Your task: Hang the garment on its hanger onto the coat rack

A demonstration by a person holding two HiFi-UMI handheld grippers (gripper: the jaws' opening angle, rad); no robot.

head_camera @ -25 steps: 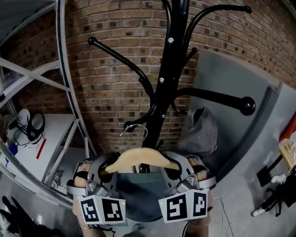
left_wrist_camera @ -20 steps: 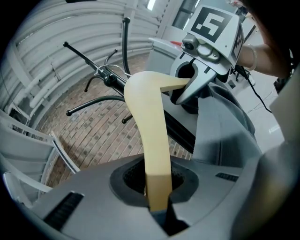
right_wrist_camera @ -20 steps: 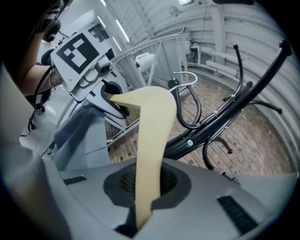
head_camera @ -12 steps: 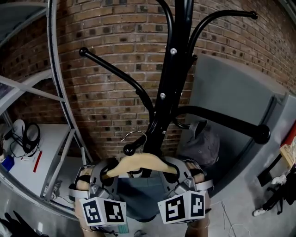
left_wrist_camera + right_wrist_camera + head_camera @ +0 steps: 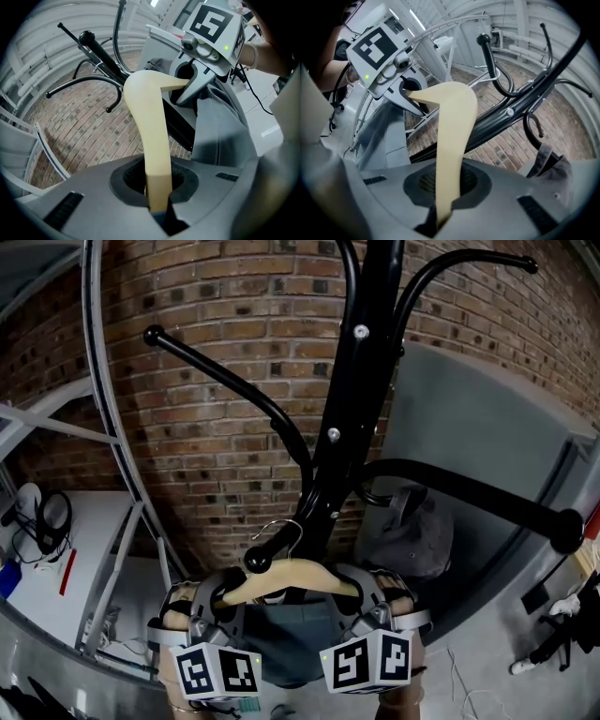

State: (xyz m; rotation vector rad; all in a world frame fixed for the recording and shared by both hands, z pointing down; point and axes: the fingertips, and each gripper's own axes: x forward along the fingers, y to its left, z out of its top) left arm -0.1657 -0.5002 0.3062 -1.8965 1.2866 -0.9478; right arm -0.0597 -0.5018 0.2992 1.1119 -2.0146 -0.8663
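Hanger [image 5: 292, 575], pale wood, roughly level, low centre in the head view, held across both my grippers just in front of the black coat rack [image 5: 345, 418] pole. Left gripper [image 5: 157, 206]: fingers closed tight on the hanger's left end, wood clamped between them and running up and away from the camera. Right gripper [image 5: 440, 211]: fingers closed on the hanger's right end, same kind of grip, wood pinched in the slot. Each gripper view shows the other gripper clamped on the far end of the hanger.

Garment [image 5: 292, 638], dark blue-grey fabric, hangs from the hanger and drops between my two grippers, with the marker cubes in front of it.

Wire hook [image 5: 281, 529] sticks up from the hanger's middle and curls to the left. Ball tip [image 5: 256, 561] of a short low rack arm sits just under that curl and overlaps the hanger's top edge. I cannot tell if the hook touches the arm or is over it.

Grey cap [image 5: 412, 532] hangs on a lower rack arm to the right of the pole. Brick wall [image 5: 211, 442] stands behind the rack. Long arm with a ball end reaches far right, and others reach up left and up right.
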